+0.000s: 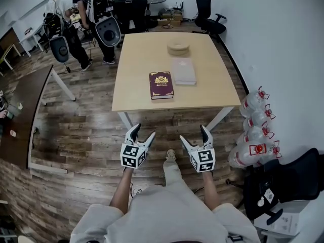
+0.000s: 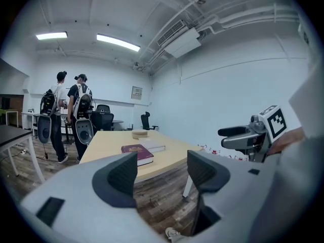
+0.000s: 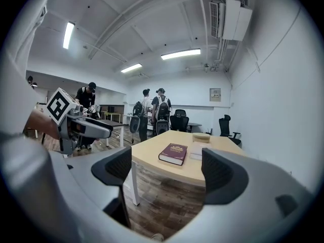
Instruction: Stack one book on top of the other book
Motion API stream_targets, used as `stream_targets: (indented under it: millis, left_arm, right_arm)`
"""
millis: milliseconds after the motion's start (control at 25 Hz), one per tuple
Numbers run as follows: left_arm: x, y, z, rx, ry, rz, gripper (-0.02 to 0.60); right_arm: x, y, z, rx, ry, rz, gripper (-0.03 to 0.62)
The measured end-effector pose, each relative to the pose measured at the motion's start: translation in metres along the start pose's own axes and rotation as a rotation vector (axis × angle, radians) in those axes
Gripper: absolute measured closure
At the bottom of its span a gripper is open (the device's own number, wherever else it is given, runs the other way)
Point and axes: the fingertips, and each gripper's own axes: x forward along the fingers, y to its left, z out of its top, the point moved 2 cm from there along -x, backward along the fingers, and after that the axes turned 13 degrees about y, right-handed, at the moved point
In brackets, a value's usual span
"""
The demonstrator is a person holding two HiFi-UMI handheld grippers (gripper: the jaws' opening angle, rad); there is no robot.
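Note:
A dark red book with a gold crest lies flat near the front of the light wooden table. A pale book lies just behind and to its right. The red book also shows far ahead in both gripper views. My left gripper and right gripper hover over the floor in front of the table, well short of the books. Both stand open with nothing between their jaws.
A round tan object sits further back on the table. Large water bottles stand on the floor at the right, beside a black chair. Two people with backpacks stand at the far left. A dark desk is at left.

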Motion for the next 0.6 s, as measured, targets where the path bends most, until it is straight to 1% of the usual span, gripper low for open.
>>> stream_targets:
  millis: [320,600]
  left_arm:
    - [0.04,0.023,0.018,0.0,0.005,0.01,0.273]
    - [0.083,0.041,0.038,-0.017,0.02,0.011,0.273]
  right_arm:
    - [0.042,-0.024,0.011,0.003,-0.001,0.016,0.178]
    - [0.085,-0.052,0.024,0.005,0.014,0.039,0.178]
